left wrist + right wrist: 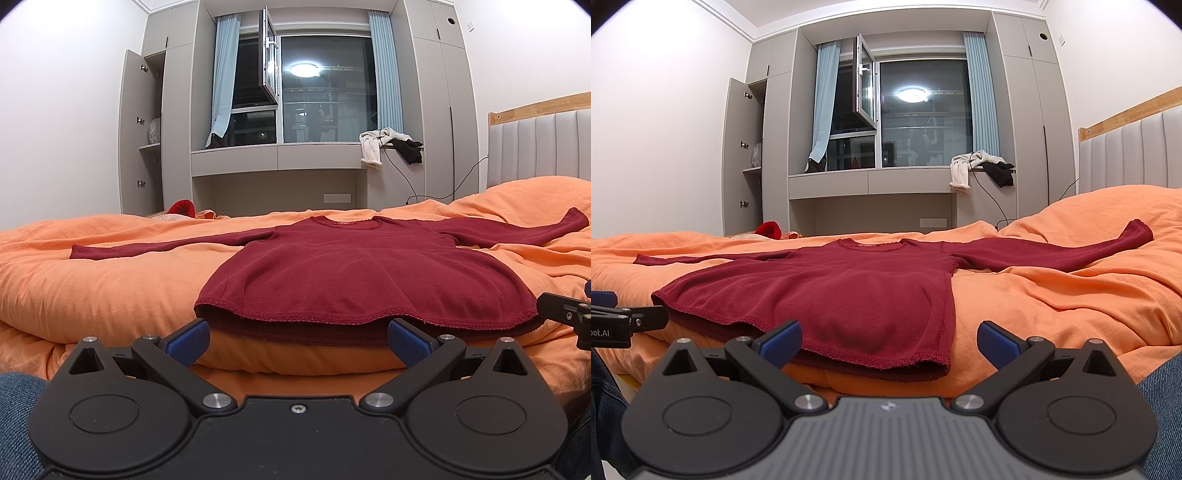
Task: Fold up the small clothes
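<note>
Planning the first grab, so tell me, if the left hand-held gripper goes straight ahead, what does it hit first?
Most likely the near hem of the red shirt, which lies just beyond the open left hand-held gripper on the orange duvet; depth is uncertain.

One dark red long-sleeved shirt (pixel 354 273) lies on one bed (pixel 92 288). Two tools face it, the left tool (pixel 297 341) and the right tool (pixel 888 341). Two garments hang off the window ledge: one white (pixel 375 144), one black (pixel 408 149). Two blue curtains (pixel 223 81) flank the window.

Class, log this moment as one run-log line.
stage: pre-fold | dark red long-sleeved knit top: flat on orange bedcover, sleeves spread | left gripper: open at hem | right gripper: open at hem corner
</note>
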`<state>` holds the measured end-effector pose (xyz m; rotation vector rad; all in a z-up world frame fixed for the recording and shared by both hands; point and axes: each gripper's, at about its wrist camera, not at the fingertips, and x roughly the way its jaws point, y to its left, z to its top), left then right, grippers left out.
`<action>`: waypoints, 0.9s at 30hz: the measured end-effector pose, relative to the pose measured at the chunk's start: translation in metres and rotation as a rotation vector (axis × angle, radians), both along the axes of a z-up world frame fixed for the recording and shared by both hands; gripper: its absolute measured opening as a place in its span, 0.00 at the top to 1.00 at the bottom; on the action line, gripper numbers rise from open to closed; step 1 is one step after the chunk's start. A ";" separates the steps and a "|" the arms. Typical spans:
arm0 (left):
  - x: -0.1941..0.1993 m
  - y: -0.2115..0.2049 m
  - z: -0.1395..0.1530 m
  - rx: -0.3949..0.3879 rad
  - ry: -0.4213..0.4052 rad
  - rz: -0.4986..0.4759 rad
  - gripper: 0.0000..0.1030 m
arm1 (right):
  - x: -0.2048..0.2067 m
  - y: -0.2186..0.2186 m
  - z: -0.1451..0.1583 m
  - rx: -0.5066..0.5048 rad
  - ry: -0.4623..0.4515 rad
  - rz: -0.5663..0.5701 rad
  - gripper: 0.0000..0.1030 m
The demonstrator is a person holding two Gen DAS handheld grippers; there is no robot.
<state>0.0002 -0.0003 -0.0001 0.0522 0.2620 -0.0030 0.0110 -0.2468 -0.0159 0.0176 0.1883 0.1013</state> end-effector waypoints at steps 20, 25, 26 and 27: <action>0.007 0.003 0.000 -0.007 0.045 -0.010 0.01 | 0.013 0.002 0.006 -0.028 0.094 -0.051 0.00; 0.022 0.014 0.002 -0.092 0.118 -0.014 0.01 | 0.030 -0.004 0.017 -0.036 0.180 -0.050 0.00; 0.027 0.018 0.004 -0.122 0.132 -0.014 0.01 | 0.034 -0.006 0.020 -0.039 0.194 -0.046 0.00; 0.031 0.022 0.006 -0.148 0.142 -0.011 0.01 | 0.038 -0.008 0.022 -0.042 0.201 -0.041 0.00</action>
